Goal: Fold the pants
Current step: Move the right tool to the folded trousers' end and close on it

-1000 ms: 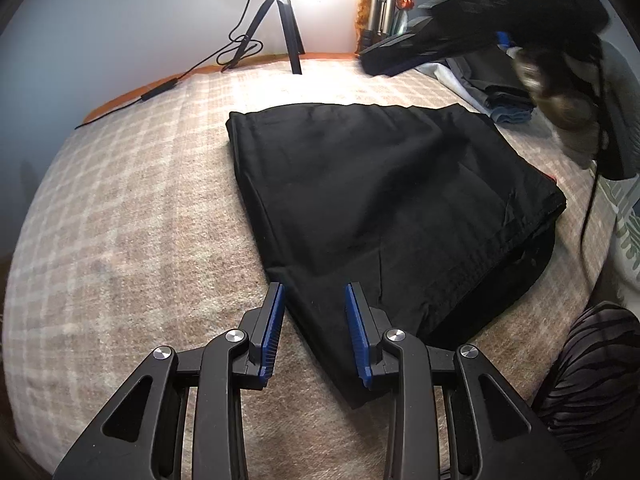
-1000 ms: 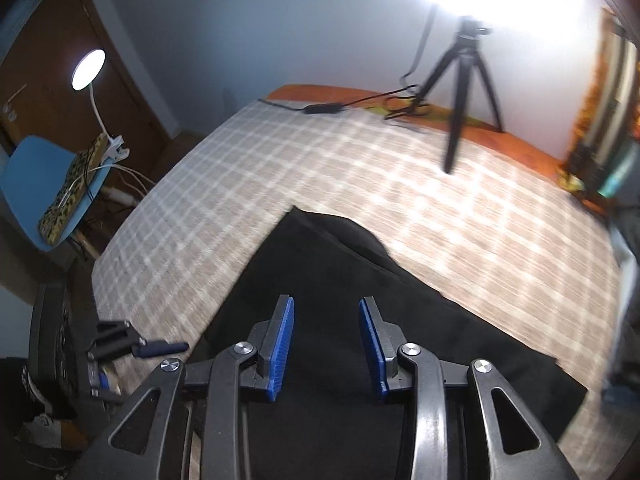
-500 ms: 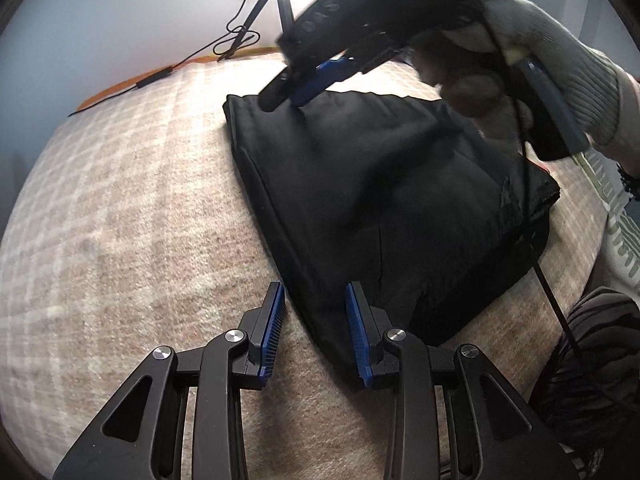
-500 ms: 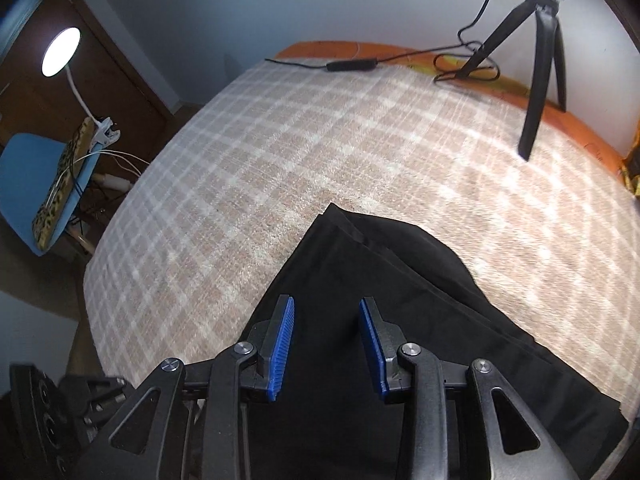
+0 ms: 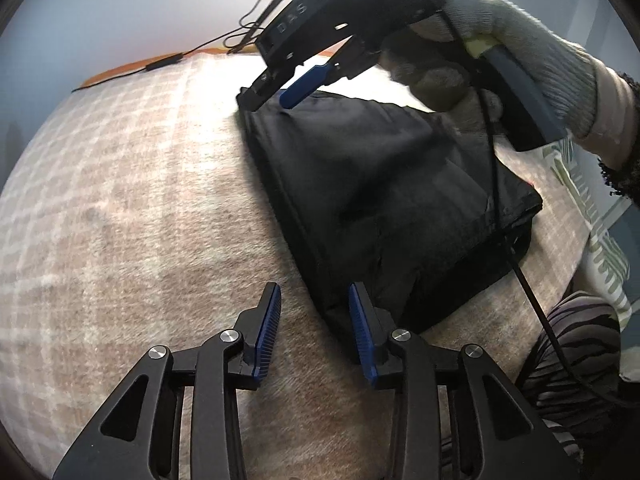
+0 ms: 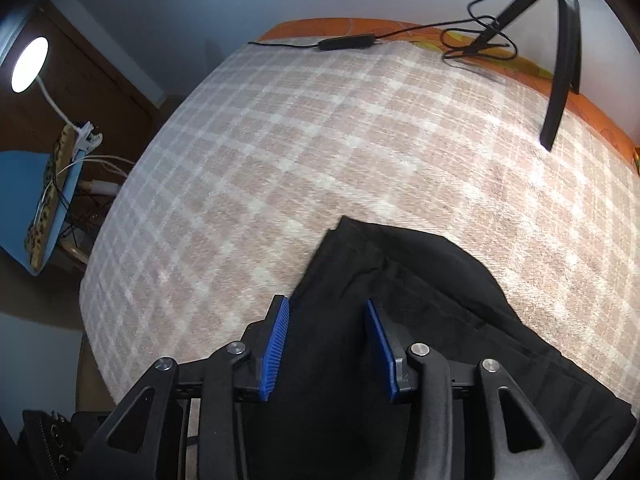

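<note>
Checked beige bedding [image 6: 320, 152] covers the bed that carries the work, with an orange edge at the far side, a black tripod [image 6: 562, 60] standing on it and a cable with an inline box [image 6: 346, 43] trailing along the border. I note a lit lamp [image 6: 29, 65] and a blue chair [image 6: 36, 216] beyond the bed's left side.

Black pants [image 5: 380, 200] lie on the bedding as a layered, roughly rectangular stack, several thicknesses showing at the near right edge. I judge them already folded at least once, with a further fold or a squaring-up pending.

My left gripper [image 5: 314, 336] sits low at the near corner of the stack, jaws wide and holding nothing; the right-hand blue pad is touching or just beside the cloth edge, the other over bare bedding. I judge this placement is meant to straddle the corner so that a closing pinch takes all layers together.

My right gripper [image 6: 326, 346] is over the far end of the pants, jaws wide with dark cloth between them, not clamped (the wrist view shows clear gaps either side). Seen from the left wrist camera, its tips are at the far left corner, the gloved hand [image 5: 500, 52] carrying it above the stack. Both tools on the same long edge suggests a lift of that edge across the stack.

Risk noted: a shallow bite may catch only the top layer and spoil the stack.
</note>
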